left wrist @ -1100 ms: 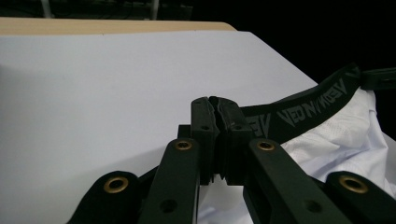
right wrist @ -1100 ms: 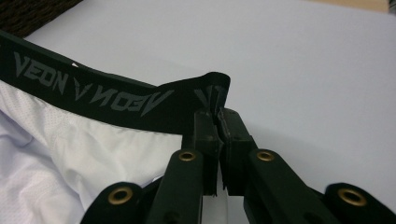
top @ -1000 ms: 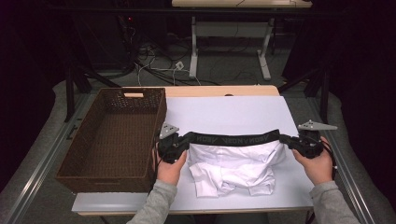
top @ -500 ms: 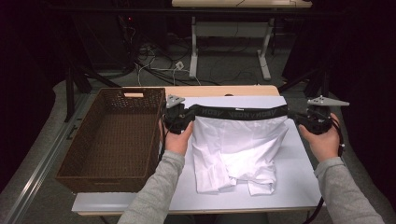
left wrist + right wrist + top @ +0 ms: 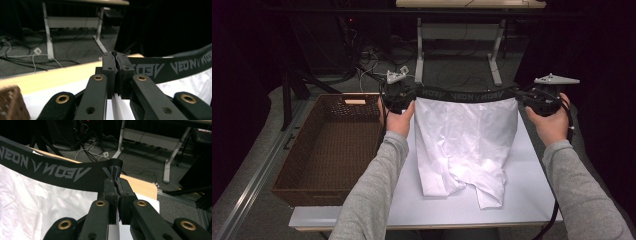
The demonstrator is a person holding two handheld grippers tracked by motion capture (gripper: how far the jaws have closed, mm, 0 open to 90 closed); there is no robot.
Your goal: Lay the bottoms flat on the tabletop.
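White boxer shorts (image 5: 464, 140) with a black lettered waistband (image 5: 467, 93) hang stretched above the table (image 5: 532, 165), legs trailing onto its surface. My left gripper (image 5: 406, 94) is shut on the waistband's left end (image 5: 147, 68), and my right gripper (image 5: 528, 96) is shut on its right end (image 5: 75, 173). In the left gripper view the closed tips (image 5: 115, 58) pinch the band's edge. In the right gripper view the tips (image 5: 115, 183) clamp the folded corner of the band, white fabric (image 5: 30, 207) below.
A brown wicker basket (image 5: 332, 145) stands on the table's left side, beside my left forearm. Behind the table are cables (image 5: 367, 65) on the floor and white desk legs (image 5: 419, 50). The table's right edge lies under my right hand.
Both grippers have risen and moved away from the person, lifting the waistband. The shorts have unfolded from a bunched heap into a hanging, spread shape.
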